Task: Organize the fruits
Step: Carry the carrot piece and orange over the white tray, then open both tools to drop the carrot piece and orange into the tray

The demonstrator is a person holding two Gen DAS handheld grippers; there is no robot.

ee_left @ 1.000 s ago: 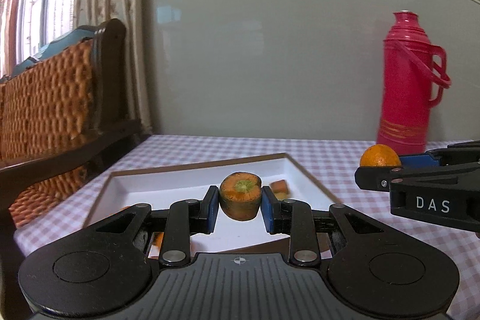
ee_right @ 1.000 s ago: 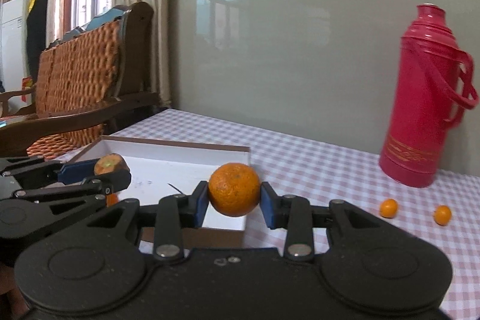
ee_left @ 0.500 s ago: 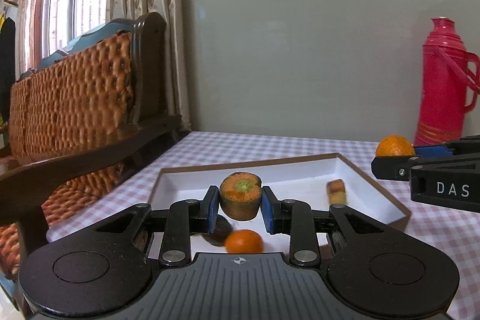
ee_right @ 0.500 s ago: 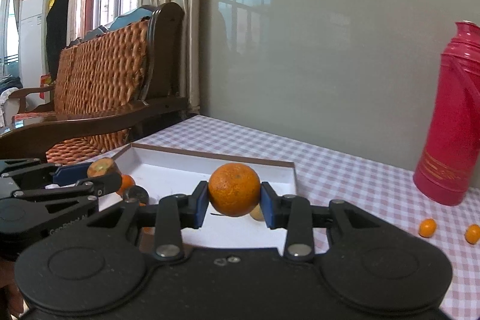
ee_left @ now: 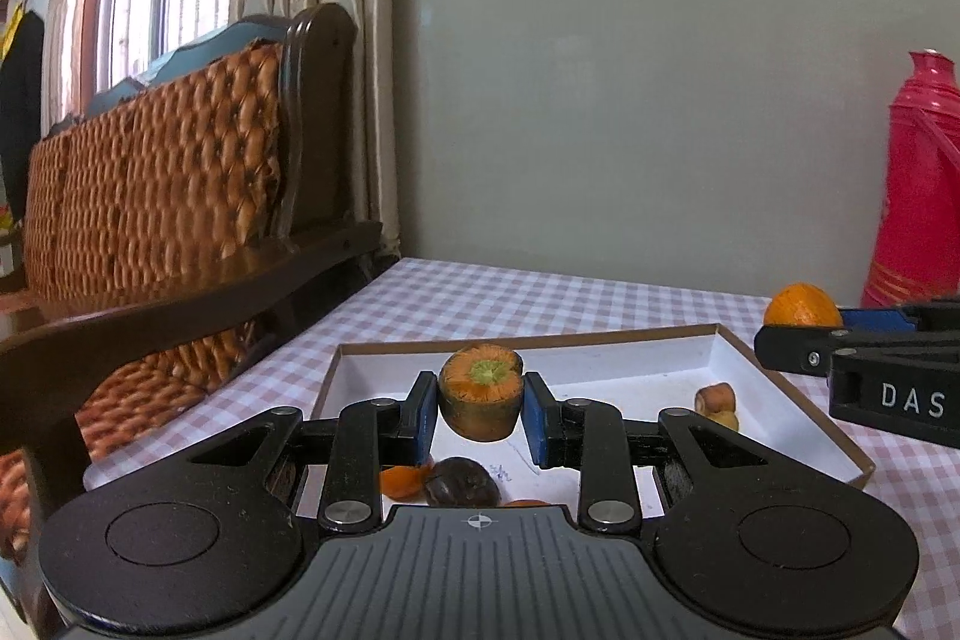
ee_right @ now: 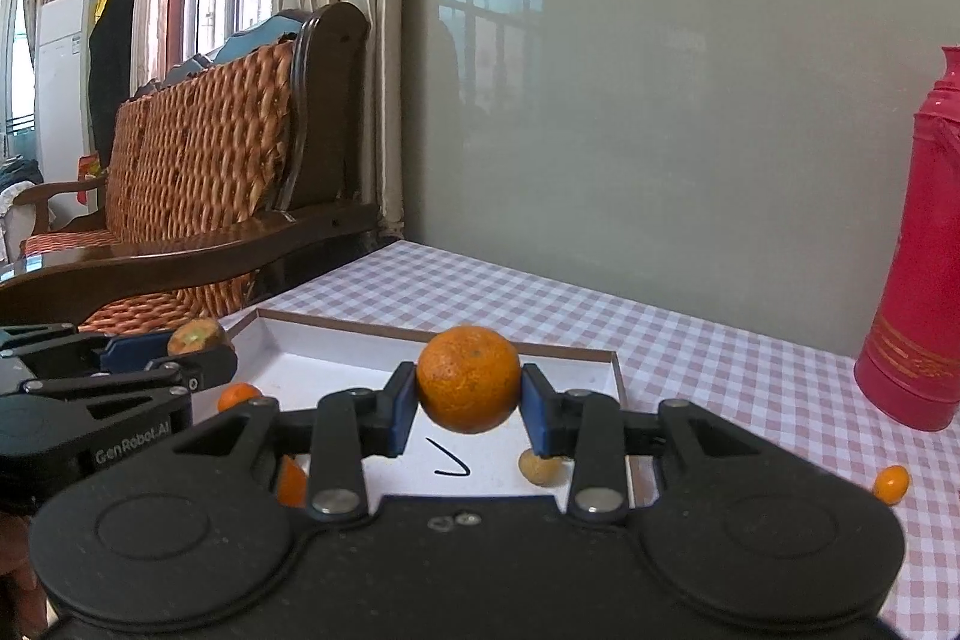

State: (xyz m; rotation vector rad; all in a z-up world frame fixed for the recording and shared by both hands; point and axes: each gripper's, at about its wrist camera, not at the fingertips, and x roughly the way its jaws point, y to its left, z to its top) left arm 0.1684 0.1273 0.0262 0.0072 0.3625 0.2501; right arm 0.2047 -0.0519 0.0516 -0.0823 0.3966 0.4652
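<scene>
Your left tongs [ee_left: 480, 409] clamp a cut carrot stub [ee_left: 480, 391] above the white tray [ee_left: 774, 400]. Your right tongs [ee_right: 469, 409] clamp an orange [ee_right: 469, 379] over that tray's near edge. A kumquat [ee_right: 891, 484] lies on the checked tabletop [ee_right: 720, 370] near a red thermos [ee_right: 918, 280].

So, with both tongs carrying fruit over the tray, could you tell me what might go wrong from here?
1. The left tongs hold the carrot stub above the dark fruit; dropped there, it could land on it and roll.
2. The orange in the right tongs is round and pinched only at its sides, so it may slip or bounce over the tray's low rim.
3. The two tongs work close together and could collide.
</scene>
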